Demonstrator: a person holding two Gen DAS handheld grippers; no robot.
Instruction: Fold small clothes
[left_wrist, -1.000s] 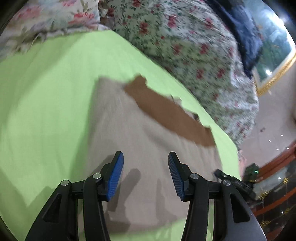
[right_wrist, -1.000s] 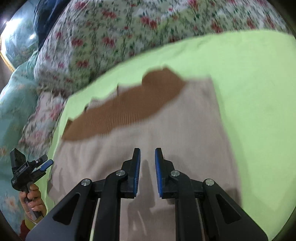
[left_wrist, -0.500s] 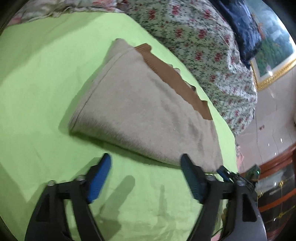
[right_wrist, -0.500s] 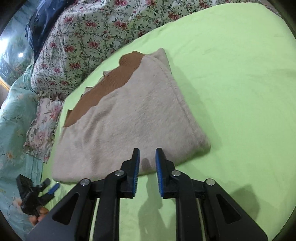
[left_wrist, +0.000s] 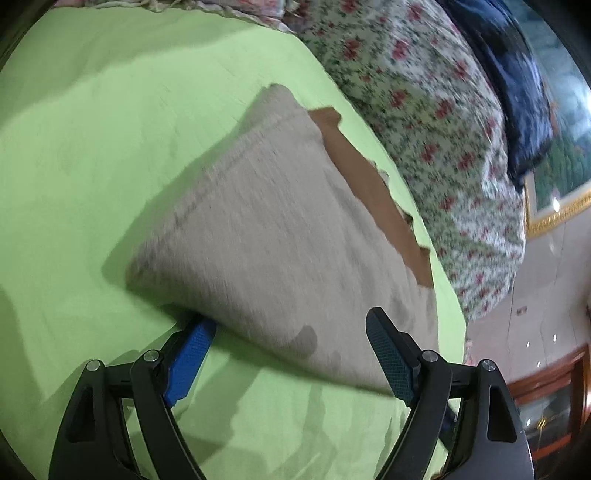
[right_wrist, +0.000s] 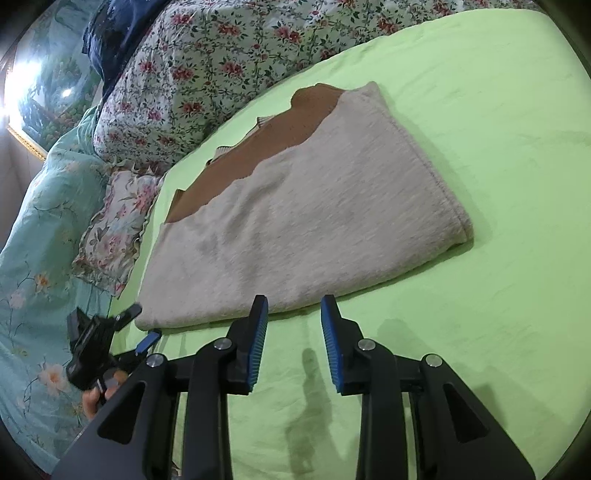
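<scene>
Fingers (left_wrist: 194, 349) on the left gripper (left_wrist: 291, 350) are spread wide around the near edge of the folded beige sweater (left_wrist: 280, 236), one tucked under it, nothing pinched yet. Right gripper (right_wrist: 294, 334) is empty, jaws opening, just short of that edge. Sweater sits mid green bed sheet (right_wrist: 480, 155). Looks like another fold is coming: both need to clamp that near edge.
</scene>
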